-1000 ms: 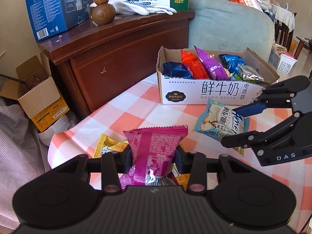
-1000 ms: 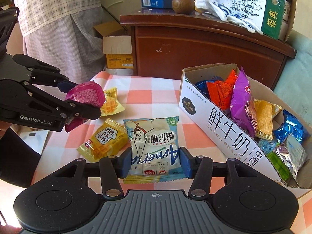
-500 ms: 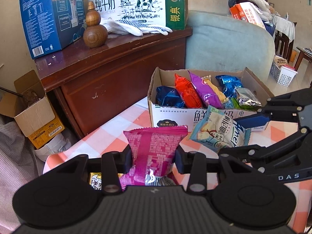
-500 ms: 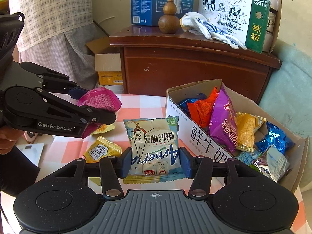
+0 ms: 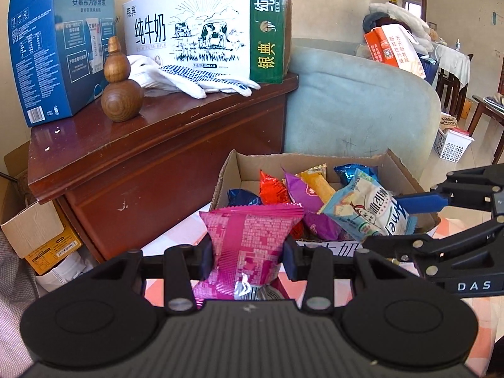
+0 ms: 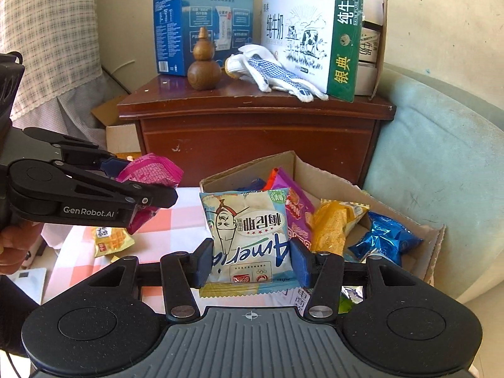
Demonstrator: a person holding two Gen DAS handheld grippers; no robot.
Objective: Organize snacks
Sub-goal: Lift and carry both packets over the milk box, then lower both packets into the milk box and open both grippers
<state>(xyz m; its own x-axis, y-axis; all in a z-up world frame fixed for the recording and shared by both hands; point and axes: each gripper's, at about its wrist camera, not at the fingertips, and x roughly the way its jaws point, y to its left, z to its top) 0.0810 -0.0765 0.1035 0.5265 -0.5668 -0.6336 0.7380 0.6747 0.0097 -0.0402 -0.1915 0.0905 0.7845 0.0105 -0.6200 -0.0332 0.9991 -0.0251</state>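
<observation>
Both claws are clamped on snack packets and held up over the checked worktop (image 6: 163,220). Left claw (image 5: 247,253) squeezes a magenta snack packet (image 5: 249,239) between its blue pads; the packet's lower end disappears behind the claw's black body, and its small white print is too fine to read. Right claw (image 6: 250,263) grips a pale blue and white snack packet (image 6: 249,236) with a cartoon figure on it. The packet hangs upside down in the right wrist view, so the big blue lettering reads as "Ameri" with the rest cut off by the pad; the Chinese characters above it I cannot make out with certainty.

That blue and white packet sits just over the near edge of the open cardboard box (image 6: 327,173), which holds red, purple, yellow and blue packets standing on end. The box's front face is mostly hidden behind the claws; only fragments of black characters show.

A yellow waffle packet (image 6: 110,241) lies on the worktop, partly covered by the left claw, whose side reads "GenRobot.AI". The right claw's side shows "DAS", the rest cut off.

On the wooden cabinet (image 5: 157,163) stand a milk carton box (image 5: 201,28) printed "纯牛奶" and "SKIM PURE MILK", a blue gift box (image 5: 60,47), a wooden gourd (image 5: 121,91) and white dotted gloves (image 5: 195,77).
</observation>
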